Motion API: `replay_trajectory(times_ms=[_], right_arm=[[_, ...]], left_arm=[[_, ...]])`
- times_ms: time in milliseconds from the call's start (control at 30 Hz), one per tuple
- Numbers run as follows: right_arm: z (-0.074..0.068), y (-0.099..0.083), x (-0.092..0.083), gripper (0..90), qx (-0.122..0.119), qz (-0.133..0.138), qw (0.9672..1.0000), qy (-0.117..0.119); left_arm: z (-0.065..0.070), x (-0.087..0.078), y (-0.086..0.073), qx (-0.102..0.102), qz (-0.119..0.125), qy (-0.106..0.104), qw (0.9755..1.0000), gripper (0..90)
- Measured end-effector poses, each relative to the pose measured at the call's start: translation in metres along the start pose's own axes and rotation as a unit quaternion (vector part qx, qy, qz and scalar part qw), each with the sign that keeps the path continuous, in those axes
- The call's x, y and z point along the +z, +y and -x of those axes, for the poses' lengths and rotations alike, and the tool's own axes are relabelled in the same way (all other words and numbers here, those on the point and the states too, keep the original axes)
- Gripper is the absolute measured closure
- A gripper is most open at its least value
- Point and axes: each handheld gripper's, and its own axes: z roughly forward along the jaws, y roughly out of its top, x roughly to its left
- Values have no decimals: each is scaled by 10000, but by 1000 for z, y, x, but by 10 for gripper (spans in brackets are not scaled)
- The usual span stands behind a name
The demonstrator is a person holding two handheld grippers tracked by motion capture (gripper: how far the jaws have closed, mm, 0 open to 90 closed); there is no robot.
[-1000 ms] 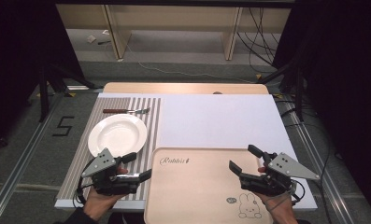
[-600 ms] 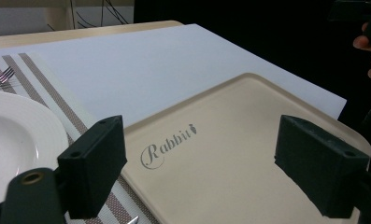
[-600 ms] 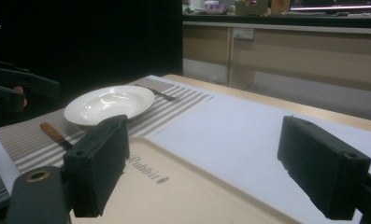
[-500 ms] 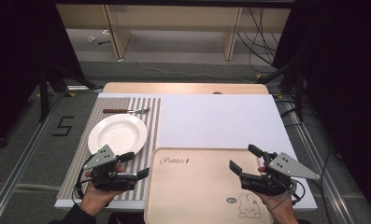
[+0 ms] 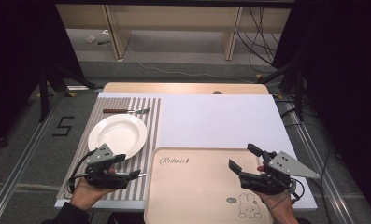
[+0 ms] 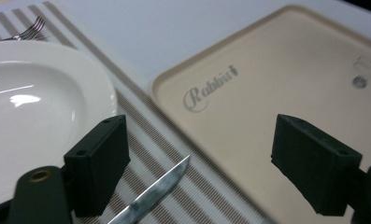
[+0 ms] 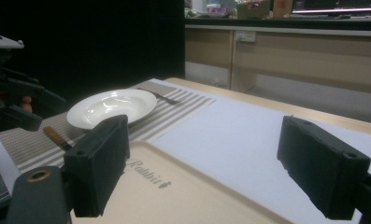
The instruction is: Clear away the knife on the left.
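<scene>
My left gripper [image 5: 127, 169] wide over the striped mat [image 5: 148, 140], knife [image 6: 153, 196] lying between its jaws, white plate [image 5: 117, 135] just beyond, my right gripper [image 5: 246, 158] wide above the beige tray [image 5: 197, 186].

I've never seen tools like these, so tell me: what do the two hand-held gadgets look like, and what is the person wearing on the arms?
Each hand grips a black tool. The left gripper and right gripper both carry a grey three-cornered plate on top and end in two blocky black jaws with small screw holes. A dark cable loops from each. A brass-coloured fitting sits near one jaw base. A dark sleeve shows on the left arm.
</scene>
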Motion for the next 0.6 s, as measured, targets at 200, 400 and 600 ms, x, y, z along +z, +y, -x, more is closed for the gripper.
replay_trajectory(times_ms=[200, 400, 600], right_arm=[[-2, 1, 4, 181, -38, 6, 10000, 71], [-4, 3, 7, 182, -66, -6, 9999, 127], [-5, 3, 7, 184, -80, -3, 9999, 140]], left_arm=[[-10, -2, -9, 94, -447, 218, 9987, 202], [-12, 3, -18, 364, -1071, 318, 9931, 214], [-17, 4, -21, 486, -1294, 409, 9896, 237]])
